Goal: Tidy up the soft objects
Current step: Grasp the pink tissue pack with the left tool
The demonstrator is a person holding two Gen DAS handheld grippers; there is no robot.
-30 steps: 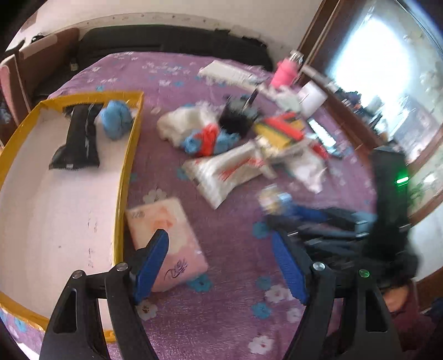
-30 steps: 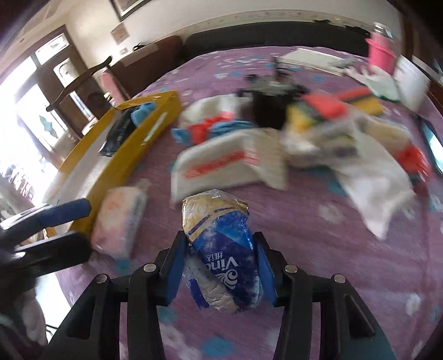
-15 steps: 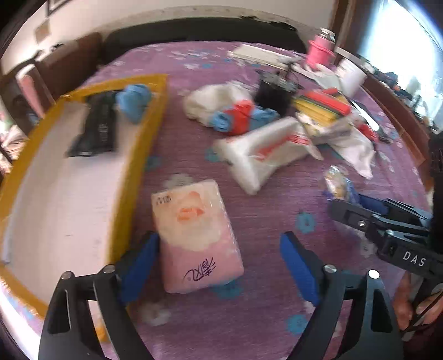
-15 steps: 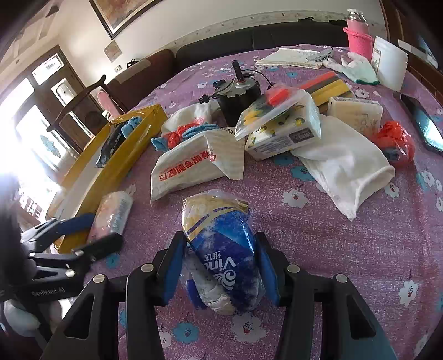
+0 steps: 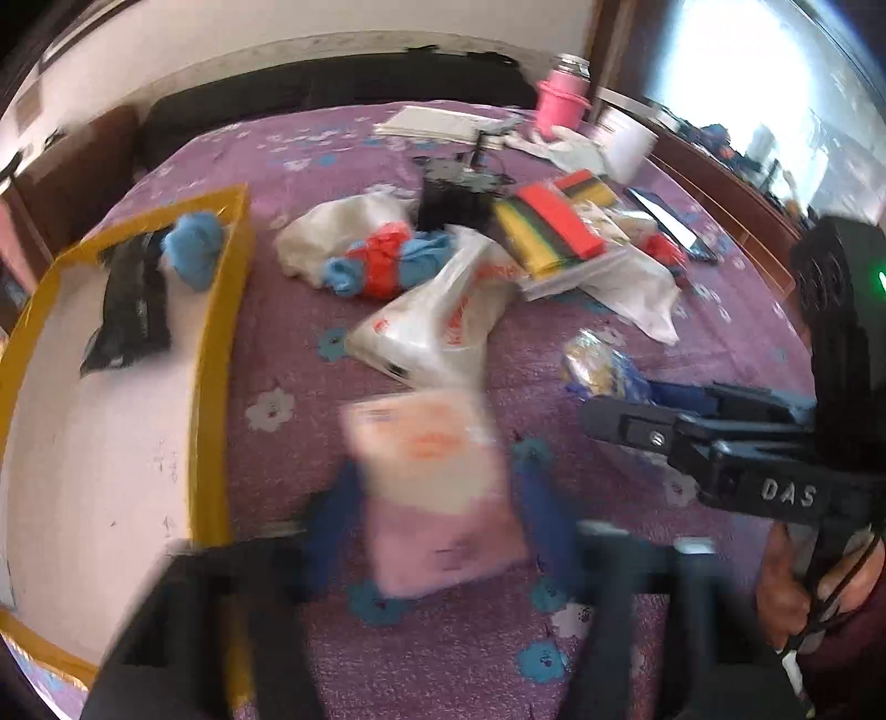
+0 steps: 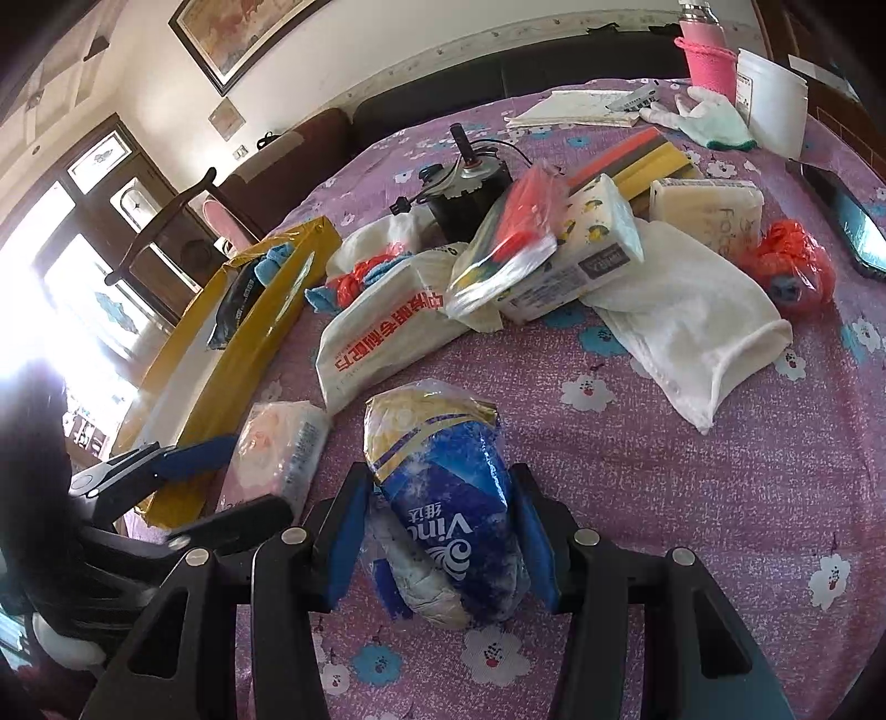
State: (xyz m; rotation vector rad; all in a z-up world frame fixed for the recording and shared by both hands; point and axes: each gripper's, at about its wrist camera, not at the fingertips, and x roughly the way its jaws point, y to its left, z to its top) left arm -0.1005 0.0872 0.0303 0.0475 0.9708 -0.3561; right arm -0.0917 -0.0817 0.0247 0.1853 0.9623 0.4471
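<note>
A pink tissue pack (image 5: 437,482) lies on the purple flowered cloth beside the yellow-rimmed tray (image 5: 213,387). My left gripper (image 5: 440,526) is blurred; its jaws are closing with the pack between them, and the blue pads touch both of its sides. The right wrist view shows the same pack (image 6: 277,448) between those fingers (image 6: 194,448). My right gripper (image 6: 443,531) is shut on a blue and gold tissue pack (image 6: 448,487), lifted slightly off the cloth. A black pouch (image 5: 133,304) and a blue cloth (image 5: 194,249) lie in the tray.
A pile fills the middle of the table: a white printed bag (image 6: 387,338), red and blue cloths (image 5: 382,260), a black motor (image 6: 465,188), packed sponges (image 6: 509,238), a white cloth (image 6: 692,332). At the far edge stand a pink bottle (image 6: 706,50) and a white tub (image 6: 769,94).
My left gripper slid right from the tray edge until it straddled the pink pack, opened wide, then closed in on it. The right gripper kept its hold on the blue pack.
</note>
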